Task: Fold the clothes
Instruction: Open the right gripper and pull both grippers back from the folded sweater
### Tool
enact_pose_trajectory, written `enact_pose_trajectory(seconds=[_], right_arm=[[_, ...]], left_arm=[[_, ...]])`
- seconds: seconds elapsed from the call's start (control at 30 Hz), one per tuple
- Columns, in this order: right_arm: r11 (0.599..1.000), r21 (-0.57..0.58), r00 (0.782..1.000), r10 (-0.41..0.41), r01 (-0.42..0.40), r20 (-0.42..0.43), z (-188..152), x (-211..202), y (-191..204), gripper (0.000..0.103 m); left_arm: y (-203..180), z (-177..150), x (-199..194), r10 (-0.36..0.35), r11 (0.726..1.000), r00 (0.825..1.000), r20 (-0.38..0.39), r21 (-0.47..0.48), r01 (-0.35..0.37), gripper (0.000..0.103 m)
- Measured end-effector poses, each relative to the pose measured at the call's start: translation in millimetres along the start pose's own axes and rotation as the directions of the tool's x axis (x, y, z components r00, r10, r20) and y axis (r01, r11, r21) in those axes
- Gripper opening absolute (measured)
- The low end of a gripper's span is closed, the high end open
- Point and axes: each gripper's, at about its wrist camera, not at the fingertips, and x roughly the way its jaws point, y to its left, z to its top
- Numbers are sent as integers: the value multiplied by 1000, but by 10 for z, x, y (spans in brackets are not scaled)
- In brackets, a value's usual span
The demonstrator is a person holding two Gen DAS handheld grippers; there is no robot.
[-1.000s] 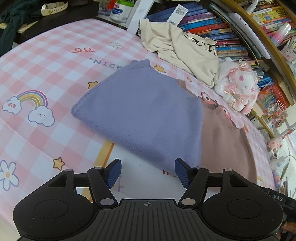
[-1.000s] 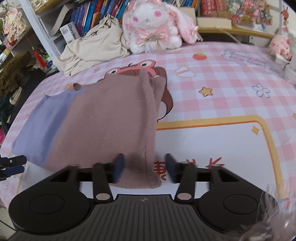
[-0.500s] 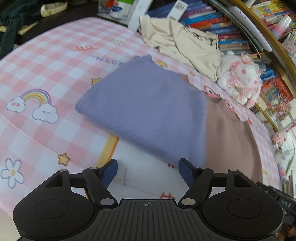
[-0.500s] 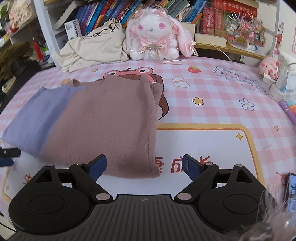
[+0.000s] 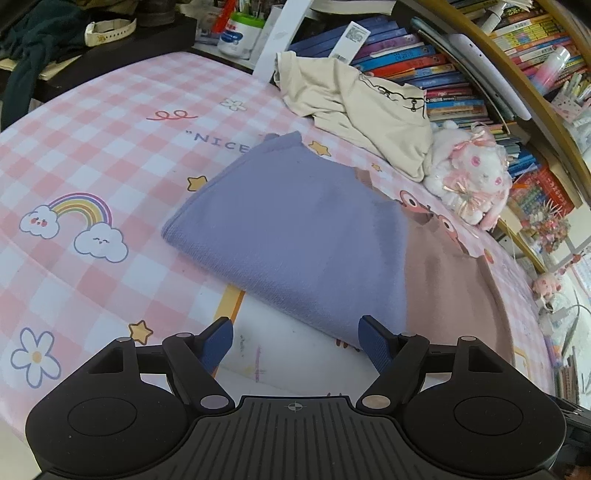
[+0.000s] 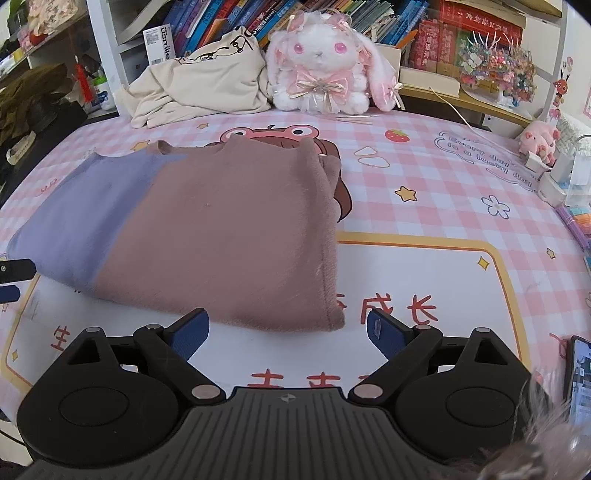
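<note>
The right edge of the folded sweater [image 6: 207, 229] is hiding whatever layers are tucked beneath it, and the frog print on the tablecloth [image 6: 424, 266] is showing only its eyes above the far hem. A phone [image 6: 580, 380] is being cut off at the right frame edge. The sweater is lying flat near the table's front, a fuzzy knit in two blocks, lavender at the left and dusty brown at the right, with a rounded folded corner. The right gripper [image 6: 287, 332] is hovering just in front of that corner, its jaws having just been opening wide, nothing between them. The left gripper [image 5: 295, 341] is standing open and empty before the lavender edge. Behind, a crumpled cream garment [image 6: 207, 88] is slumping beside a plush bunny [image 6: 325, 70] against crowded bookshelves [image 6: 369, 14].
</note>
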Motion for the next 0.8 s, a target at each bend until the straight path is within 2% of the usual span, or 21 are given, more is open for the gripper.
enact_pose_trajectory(seconds=[0.27, 0.4, 0.5, 0.57, 0.63, 0.73, 0.8], right_arm=[[1000, -5, 1000, -18, 18, -13, -45, -8, 120, 93], [999, -20, 1000, -27, 27, -16, -59, -8, 197, 93], [999, -37, 999, -32, 32, -11, -64, -19, 270, 93], [998, -47, 999, -35, 35, -9, -66, -25, 317, 93], [998, -48, 999, -36, 36, -9, -65, -24, 347, 93], [998, -43, 999, -40, 39, -13, -62, -16, 382, 93], [998, -46, 999, -43, 42, -15, -63, -12, 407, 93]], left_arm=[[232, 33, 53, -16, 996, 1000, -23, -85, 14, 77], [380, 67, 84, -85, 980, 996, -20, -182, 80, 78], [537, 81, 107, -146, 938, 989, -2, -317, 138, 77], [659, 70, 130, -187, 893, 982, 19, -414, 178, 75], [781, 59, 155, -220, 836, 974, 46, -506, 213, 74], [916, 69, 207, -241, 771, 967, 82, -590, 241, 71], [992, 77, 242, -247, 732, 964, 100, -633, 253, 62]])
